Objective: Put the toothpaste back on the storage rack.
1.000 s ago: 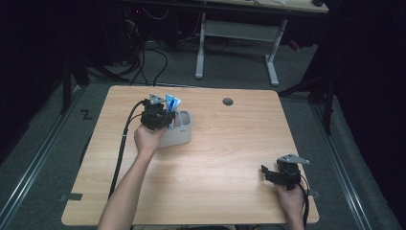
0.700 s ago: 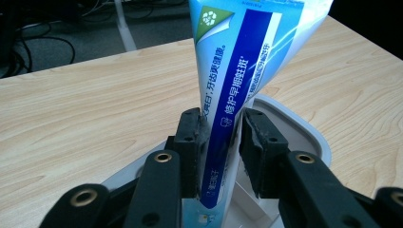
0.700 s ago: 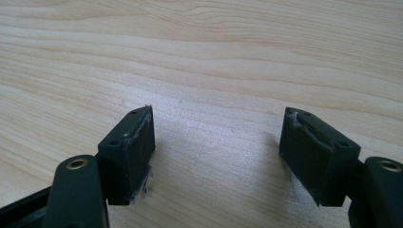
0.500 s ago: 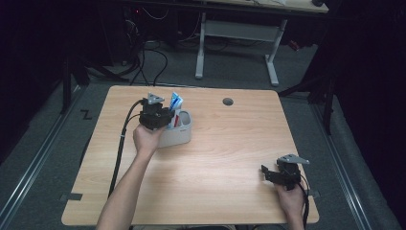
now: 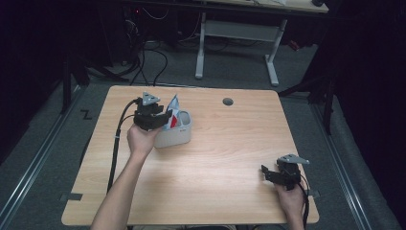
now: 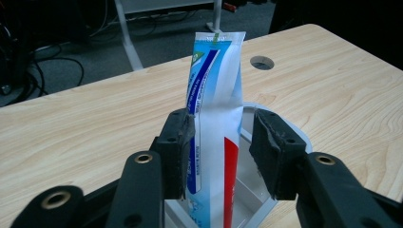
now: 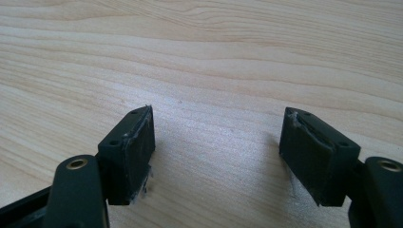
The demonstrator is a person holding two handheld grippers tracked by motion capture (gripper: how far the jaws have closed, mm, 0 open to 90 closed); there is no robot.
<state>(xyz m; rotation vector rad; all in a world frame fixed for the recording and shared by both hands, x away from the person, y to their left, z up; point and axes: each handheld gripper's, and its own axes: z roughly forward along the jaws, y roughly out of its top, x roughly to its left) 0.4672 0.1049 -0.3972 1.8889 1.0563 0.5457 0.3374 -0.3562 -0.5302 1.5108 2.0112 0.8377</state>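
A toothpaste tube (image 6: 216, 95), white with blue and red print, stands upright in a small pale grey bin (image 5: 179, 136) on the left half of the wooden table (image 5: 230, 143). My left gripper (image 6: 219, 128) straddles the tube just above the bin (image 6: 247, 180). Its jaws have just been opening, and a gap shows between the right pad (image 6: 266, 152) and the tube. In the high view the left gripper (image 5: 160, 120) sits at the bin's left rim beside the tube (image 5: 173, 112). My right gripper (image 5: 268, 173) rests near the front right corner, and its jaws (image 7: 218, 128) stand open over bare wood.
A round cable hole (image 5: 228, 101) lies in the tabletop behind the bin, also seen beyond the tube (image 6: 262, 62). A white-legged desk frame (image 5: 239, 33) and cables stand on the dark floor past the far edge. The left gripper's cable (image 5: 117, 143) trails down the table's left side.
The tube has sunk lower into the bin and stands straighter. The left gripper's jaws have parted from it. The right hand has not moved.
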